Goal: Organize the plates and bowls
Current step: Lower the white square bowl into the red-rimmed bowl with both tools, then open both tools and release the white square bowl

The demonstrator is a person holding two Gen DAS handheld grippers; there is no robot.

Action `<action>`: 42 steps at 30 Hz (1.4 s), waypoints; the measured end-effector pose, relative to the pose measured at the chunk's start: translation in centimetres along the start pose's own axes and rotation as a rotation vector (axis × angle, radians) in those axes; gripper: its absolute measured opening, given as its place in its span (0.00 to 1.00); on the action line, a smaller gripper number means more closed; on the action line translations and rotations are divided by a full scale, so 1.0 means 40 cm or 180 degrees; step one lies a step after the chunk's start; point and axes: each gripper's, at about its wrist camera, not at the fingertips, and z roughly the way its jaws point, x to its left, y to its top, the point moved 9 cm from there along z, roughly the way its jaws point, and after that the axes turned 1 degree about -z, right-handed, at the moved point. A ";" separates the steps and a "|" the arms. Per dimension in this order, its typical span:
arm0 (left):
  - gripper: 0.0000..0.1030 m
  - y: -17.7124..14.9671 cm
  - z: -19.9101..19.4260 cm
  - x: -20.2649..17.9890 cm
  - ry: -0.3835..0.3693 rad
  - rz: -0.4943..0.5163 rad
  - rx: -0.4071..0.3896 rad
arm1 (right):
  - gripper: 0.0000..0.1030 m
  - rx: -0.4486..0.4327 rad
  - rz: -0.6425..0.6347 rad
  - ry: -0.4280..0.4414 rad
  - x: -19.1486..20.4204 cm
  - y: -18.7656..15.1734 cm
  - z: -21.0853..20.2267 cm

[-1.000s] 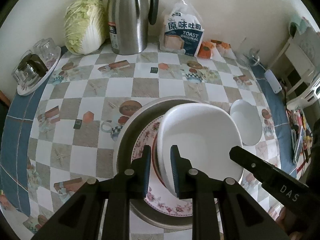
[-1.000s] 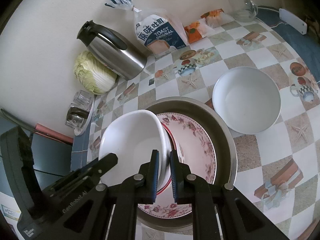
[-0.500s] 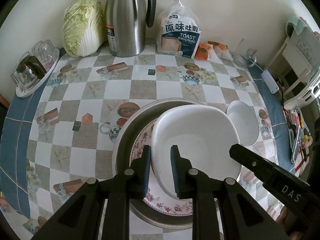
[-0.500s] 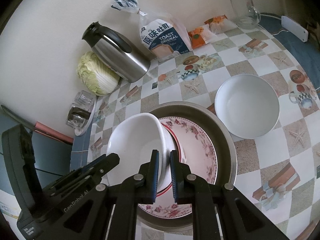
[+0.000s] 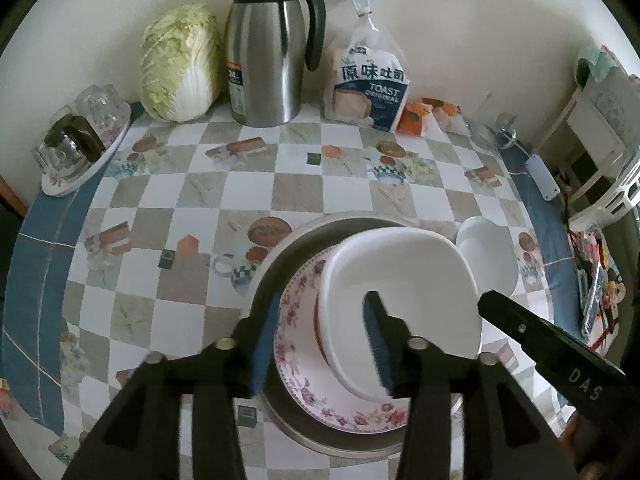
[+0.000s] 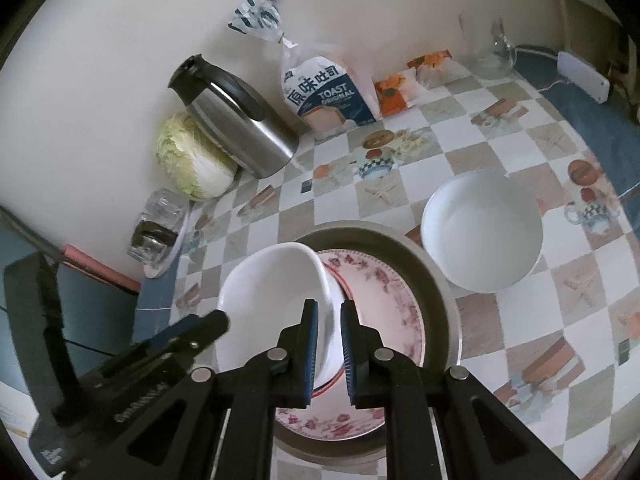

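Left wrist view: my left gripper [image 5: 320,344] has just been opening; its jaws straddle the white dish's [image 5: 400,300] rim without pressing.
Right gripper [image 6: 329,344]: nearly closed, pinching that dish's far rim.
Stack: dish tilted on floral plate [image 5: 304,356] inside metal pan [image 5: 276,264].
Outstanding: white bowl [image 6: 482,232] beside the pan, unstacked.

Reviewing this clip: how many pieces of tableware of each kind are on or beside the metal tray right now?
White bowls: 2 (tilted bowl over the tray, second bowl on the table beside it)
Floral plates: 1 (floral plate)
Red-rimmed dish under the tilted bowl: 1 (red-rimmed dish, kind unclear)
Metal trays: 1 (metal tray)
Total: 5
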 end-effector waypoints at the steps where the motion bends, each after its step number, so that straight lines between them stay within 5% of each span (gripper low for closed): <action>1: 0.57 0.002 -0.001 0.003 0.0020 -0.0005 -0.0014 | 0.14 0.0009 -0.0034 -0.0039 0.000 0.000 0.002; 4: 0.65 0.004 -0.001 0.013 0.0026 -0.0027 -0.0024 | 0.14 0.0009 -0.0148 -0.0144 0.001 -0.002 0.006; 8: 0.71 0.005 0.002 0.034 0.0086 -0.0093 -0.0023 | 0.59 0.0021 -0.0185 -0.0183 0.002 -0.003 0.011; 13: 0.86 0.009 -0.002 0.068 0.0153 -0.0217 -0.0080 | 0.64 0.0010 -0.0264 -0.0216 0.005 -0.006 0.013; 28: 0.89 0.006 0.007 0.105 0.0263 -0.0334 -0.0078 | 0.85 -0.0060 -0.0326 -0.0240 0.007 -0.005 0.015; 31: 0.89 0.003 0.011 0.104 0.0270 -0.0315 -0.0060 | 0.99 -0.0085 -0.0328 -0.0232 0.006 -0.002 0.014; 42: 0.89 0.007 0.010 0.108 0.0284 -0.0424 -0.0092 | 1.00 -0.0206 -0.0251 -0.0204 -0.006 0.014 0.002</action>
